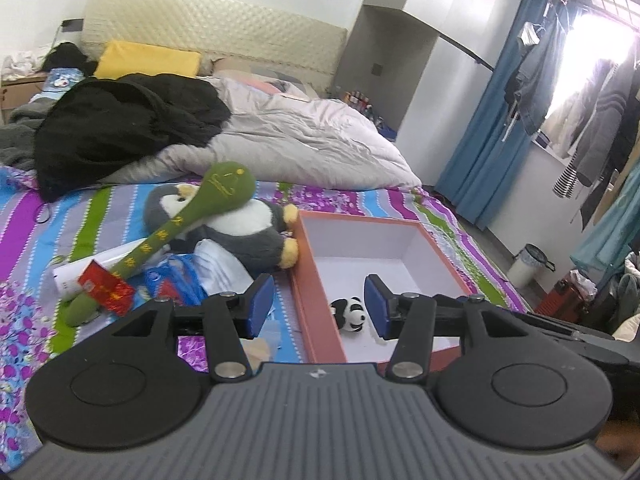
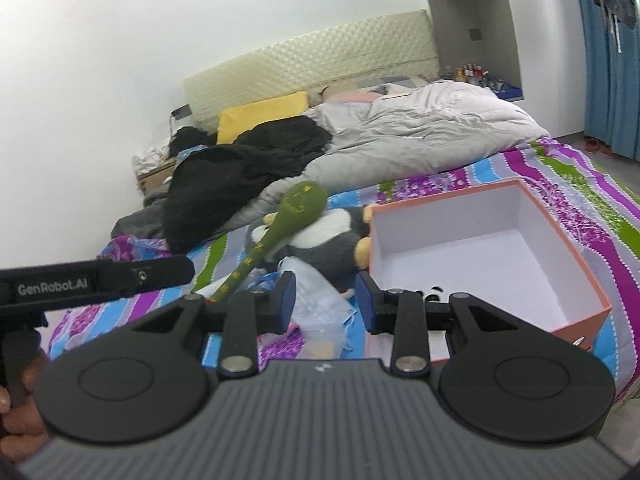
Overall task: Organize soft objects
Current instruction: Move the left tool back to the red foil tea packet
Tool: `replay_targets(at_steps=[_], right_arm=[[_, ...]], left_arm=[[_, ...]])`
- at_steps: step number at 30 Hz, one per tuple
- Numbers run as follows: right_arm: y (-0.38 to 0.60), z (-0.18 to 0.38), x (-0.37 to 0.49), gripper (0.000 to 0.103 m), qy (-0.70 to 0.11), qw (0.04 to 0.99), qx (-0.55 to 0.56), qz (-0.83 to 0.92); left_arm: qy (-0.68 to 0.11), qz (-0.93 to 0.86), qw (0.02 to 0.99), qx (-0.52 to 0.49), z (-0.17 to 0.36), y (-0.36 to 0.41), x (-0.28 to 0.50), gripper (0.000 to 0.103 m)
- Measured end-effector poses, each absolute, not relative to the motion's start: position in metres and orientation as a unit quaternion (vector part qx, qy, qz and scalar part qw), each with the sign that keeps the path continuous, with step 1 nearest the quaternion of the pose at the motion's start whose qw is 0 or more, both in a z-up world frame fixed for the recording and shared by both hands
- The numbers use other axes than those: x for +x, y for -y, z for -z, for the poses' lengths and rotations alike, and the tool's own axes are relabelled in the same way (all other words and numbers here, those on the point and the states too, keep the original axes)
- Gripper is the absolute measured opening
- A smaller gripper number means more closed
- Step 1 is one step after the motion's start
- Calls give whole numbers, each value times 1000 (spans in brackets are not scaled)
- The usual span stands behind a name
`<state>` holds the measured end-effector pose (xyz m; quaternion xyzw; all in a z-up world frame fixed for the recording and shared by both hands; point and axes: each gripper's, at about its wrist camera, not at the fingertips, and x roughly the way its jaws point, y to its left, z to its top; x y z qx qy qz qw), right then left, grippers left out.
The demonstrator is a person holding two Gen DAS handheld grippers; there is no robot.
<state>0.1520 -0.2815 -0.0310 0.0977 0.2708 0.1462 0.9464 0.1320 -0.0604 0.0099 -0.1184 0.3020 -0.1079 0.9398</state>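
Item: plush penguin (image 1: 240, 228), centre-left of frame on the bed (image 1: 360, 200), beside the box (image 1: 316, 280); soft, light, squashy. I would pinch its belly. My left claw (image 1: 316, 304) and right claw (image 2: 326, 300): apart, empty.

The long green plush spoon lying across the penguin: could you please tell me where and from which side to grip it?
Grip the long green plush spoon mid-handle, coming from above with the jaws across its narrow width. The handle is slim and exposed, while the wide bowl rests on the grey and white plush penguin and its lower end carries a red tag.
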Motion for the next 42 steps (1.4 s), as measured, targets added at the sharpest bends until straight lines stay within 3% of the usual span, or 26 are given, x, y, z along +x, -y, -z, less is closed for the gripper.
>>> replay_targets(at_steps=[5,31,42], right_arm=[[268,35,142,36,-279,942,91,-162],[208,84,107,36,-363,905,54,-215],[185,106,135,36,-402,890,37,-215]], left_arm=[[-301,90,941,-122,-8,46,116,61],[-372,-15,917,-143,54,-14,66,63],[-414,-44,894,-167,91,-41,90,66]])
